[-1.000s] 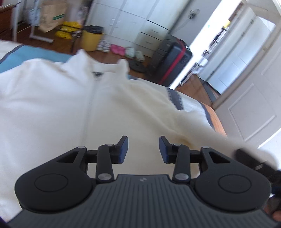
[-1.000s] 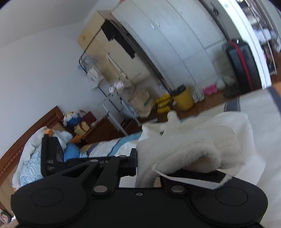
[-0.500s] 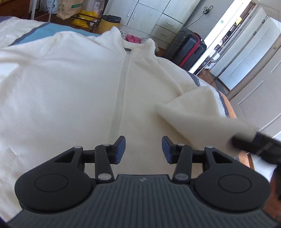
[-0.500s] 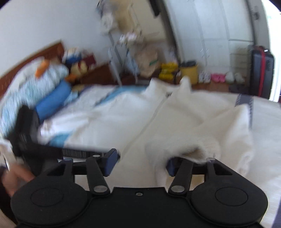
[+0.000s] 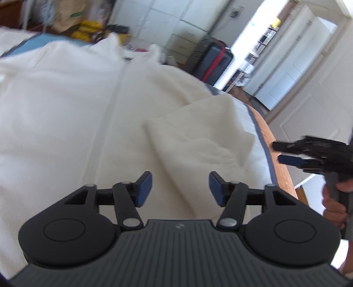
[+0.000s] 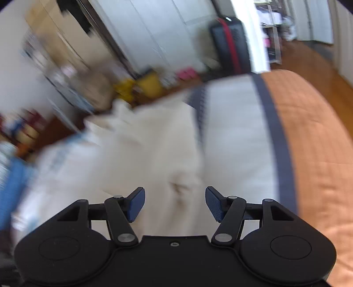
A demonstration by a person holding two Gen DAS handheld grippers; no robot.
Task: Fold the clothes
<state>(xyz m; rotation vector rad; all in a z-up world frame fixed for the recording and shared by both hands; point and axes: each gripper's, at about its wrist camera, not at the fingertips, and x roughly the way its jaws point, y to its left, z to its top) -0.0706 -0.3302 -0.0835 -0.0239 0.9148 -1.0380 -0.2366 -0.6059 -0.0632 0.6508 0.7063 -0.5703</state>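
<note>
A cream fleece jacket lies spread on the bed, collar at the far end, zip line running down its middle. Its right sleeve is folded inward across the body. My left gripper hovers just above the jacket near that sleeve; its jaws are opening and nothing is between them. The right gripper shows at the right edge of the left wrist view, held by a hand, off the bed's side. In the blurred right wrist view my right gripper stands open and empty above the jacket's edge.
The bed has a white cover with a dark stripe and an orange edge. A black suitcase with a red stripe, white cabinets and a yellow bin stand beyond the bed. A doorway opens at right.
The right gripper let go of the sleeve, which now lies folded over the jacket's body, and drew back to the right. The left gripper's jaws widened as it moved over the jacket.
</note>
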